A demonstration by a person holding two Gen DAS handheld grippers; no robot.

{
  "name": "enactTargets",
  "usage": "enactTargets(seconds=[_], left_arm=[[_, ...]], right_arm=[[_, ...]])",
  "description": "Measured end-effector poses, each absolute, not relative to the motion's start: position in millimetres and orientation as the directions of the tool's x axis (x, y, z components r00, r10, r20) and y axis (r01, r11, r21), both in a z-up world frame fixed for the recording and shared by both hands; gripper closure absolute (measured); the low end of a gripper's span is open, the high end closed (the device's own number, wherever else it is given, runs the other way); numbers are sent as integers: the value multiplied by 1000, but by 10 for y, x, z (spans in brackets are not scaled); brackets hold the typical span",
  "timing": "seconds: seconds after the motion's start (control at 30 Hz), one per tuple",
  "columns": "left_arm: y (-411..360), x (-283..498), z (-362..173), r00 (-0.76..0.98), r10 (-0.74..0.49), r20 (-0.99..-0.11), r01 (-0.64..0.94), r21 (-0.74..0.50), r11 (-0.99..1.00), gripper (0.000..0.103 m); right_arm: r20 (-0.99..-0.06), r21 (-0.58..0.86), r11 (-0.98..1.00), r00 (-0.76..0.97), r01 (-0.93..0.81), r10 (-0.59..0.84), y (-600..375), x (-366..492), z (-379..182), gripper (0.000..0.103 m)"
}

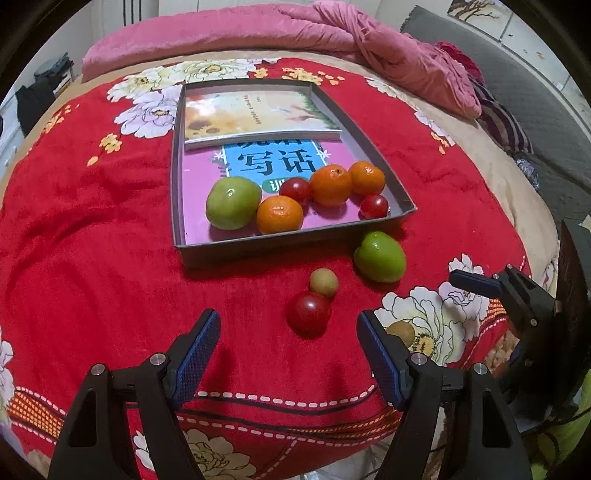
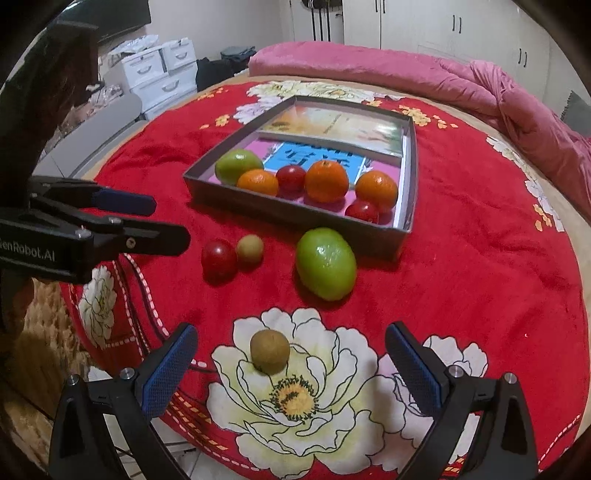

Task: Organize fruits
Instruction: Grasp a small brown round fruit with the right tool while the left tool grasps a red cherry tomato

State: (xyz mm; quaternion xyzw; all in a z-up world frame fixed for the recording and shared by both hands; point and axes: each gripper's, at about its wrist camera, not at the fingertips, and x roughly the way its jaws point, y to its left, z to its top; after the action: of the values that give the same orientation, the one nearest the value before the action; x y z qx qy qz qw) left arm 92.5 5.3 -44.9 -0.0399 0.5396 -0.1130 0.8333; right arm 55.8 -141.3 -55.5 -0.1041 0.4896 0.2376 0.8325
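Note:
A grey box [image 1: 295, 245] [image 2: 295, 218] on the red blanket holds a green fruit [image 1: 232, 202], three oranges and two red fruits. Outside it lie a green fruit [image 1: 380, 256] [image 2: 326, 263], a red fruit [image 1: 308, 314] [image 2: 219, 260], a small tan fruit [image 1: 324, 282] [image 2: 250, 249] and a brown round fruit [image 2: 269, 350] [image 1: 402, 331]. My left gripper [image 1: 288, 334] is open, with the red fruit just ahead of its gap. My right gripper [image 2: 291, 345] is open, the brown fruit between its fingers, untouched.
Two books [image 1: 258, 118] lie in the far half of the box. A pink quilt [image 1: 332, 33] is bunched along the far side of the bed. White drawer units [image 2: 162, 70] stand beyond the bed's left edge in the right wrist view.

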Motion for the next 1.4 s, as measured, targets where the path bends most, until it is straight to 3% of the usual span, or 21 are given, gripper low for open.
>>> enactTargets(seconds=[0.2,0.37,0.73,0.87,0.97,1.4], left_arm=[[29,927,-534,367,-243,-898,147,-201,968,26],[3,934,-596,354,-254,-900,150,-213,965,26],[-12,965,-693,342,-292,-893,145,-257,956,26],[-35,979,-742,339,-293,-894,146,-258,955,35],[-53,994,-792,337,-289,-896,147,-253,956,39],[-128,1073,-900,336,-296,-894,159,-256,954,62]], right_arm=[[-876,60,867,390,-495,284,-1425,565,-636,4],[-883,67,860,371,-506,287,-1419,563,-689,26],[-894,66,819,331,-570,302,-1321,490,-828,61],[-892,75,822,331,-564,308,-1339,511,-839,72],[-889,92,822,325,-561,322,-1353,523,-839,77],[-887,111,829,321,-549,332,-1363,547,-842,77]])
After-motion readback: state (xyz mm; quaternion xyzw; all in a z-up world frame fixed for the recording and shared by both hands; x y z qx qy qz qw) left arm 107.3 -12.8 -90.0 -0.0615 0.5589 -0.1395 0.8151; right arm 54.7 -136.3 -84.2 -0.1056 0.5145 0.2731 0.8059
